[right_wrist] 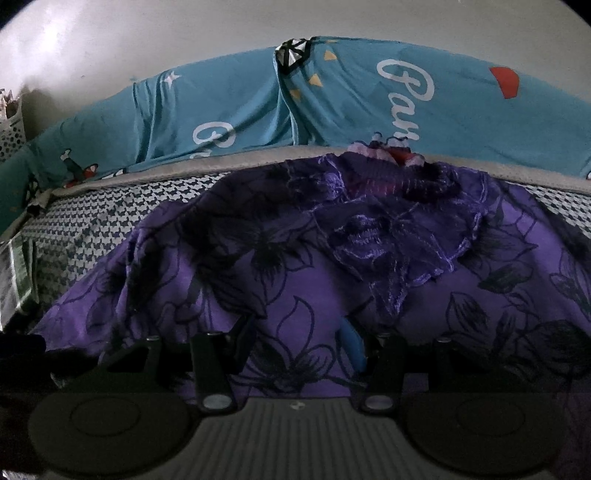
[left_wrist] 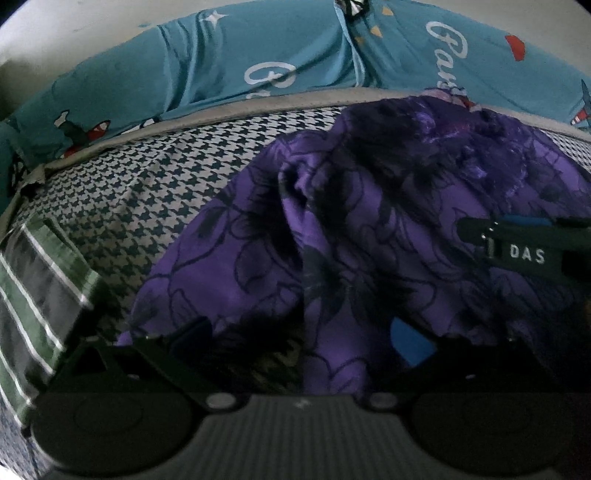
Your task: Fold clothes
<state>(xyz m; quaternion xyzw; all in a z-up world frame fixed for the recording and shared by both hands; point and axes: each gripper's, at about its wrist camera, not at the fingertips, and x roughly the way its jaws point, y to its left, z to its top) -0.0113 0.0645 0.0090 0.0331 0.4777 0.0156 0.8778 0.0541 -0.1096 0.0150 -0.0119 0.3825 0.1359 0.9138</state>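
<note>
Left wrist: houndstooth bed (left_wrist: 147,192), teal sheet (left_wrist: 184,66) bunched along the white wall (left_wrist: 74,18) behind. Purple dress (left_wrist: 369,221) heaped mid-bed, striped cloth (left_wrist: 37,288) off to the left. Left gripper (left_wrist: 301,338) spread wide, hem between the fingers, not pinched. Right gripper (left_wrist: 517,240) poking in sideways.

Right wrist: same bed (right_wrist: 92,221), dress (right_wrist: 332,258) filling the middle, lace neckline near the far edge. Right gripper (right_wrist: 295,343) fingers released over the fabric.

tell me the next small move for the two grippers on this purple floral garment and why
Probably close both grippers on the near hem and draw it outward to flatten it. The purple floral garment lies bunched, with deep folds, on the houndstooth sheet. The left gripper and right gripper both stand open, low over its near edge, fingers astride the cloth, so a pinch seems ready.
</note>
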